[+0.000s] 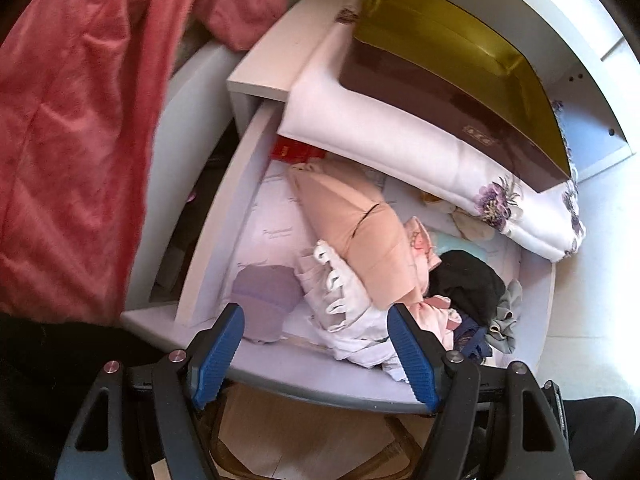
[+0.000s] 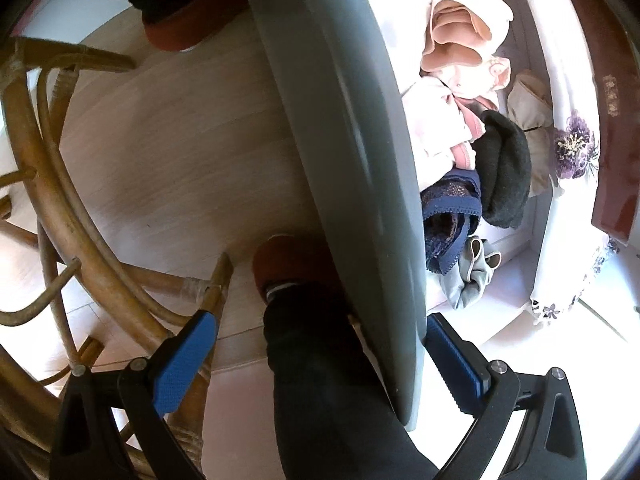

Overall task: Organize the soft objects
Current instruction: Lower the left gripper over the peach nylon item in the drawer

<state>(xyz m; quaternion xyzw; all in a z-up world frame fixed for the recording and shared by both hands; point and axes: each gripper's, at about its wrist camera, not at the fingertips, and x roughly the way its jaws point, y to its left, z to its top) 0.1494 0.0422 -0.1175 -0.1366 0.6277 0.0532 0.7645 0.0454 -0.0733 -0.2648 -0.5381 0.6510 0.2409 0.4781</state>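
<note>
An open white drawer (image 1: 208, 240) holds a jumble of soft garments. Among them are a peach piece (image 1: 360, 232), a white ruffled piece (image 1: 340, 300), a lavender piece (image 1: 264, 300), a black knit (image 1: 468, 284) and a grey scrap (image 1: 506, 316). My left gripper (image 1: 316, 354) hovers open over the drawer's front edge with nothing between its fingers. In the right wrist view the grey drawer front (image 2: 340, 140) runs between the fingers of my right gripper (image 2: 320, 360), which is open and not pressing on it. Navy lace (image 2: 452, 216) lies beside the black knit (image 2: 504, 176).
A red cloth (image 1: 80, 120) hangs at the left. Over the drawer's back lies a folded white floral quilt (image 1: 400, 140) with a brown and gold box (image 1: 440, 60) on top. A rattan chair (image 2: 60, 200) stands on the floor beside a person's dark-trousered leg (image 2: 328, 380) and rust slipper (image 2: 288, 260).
</note>
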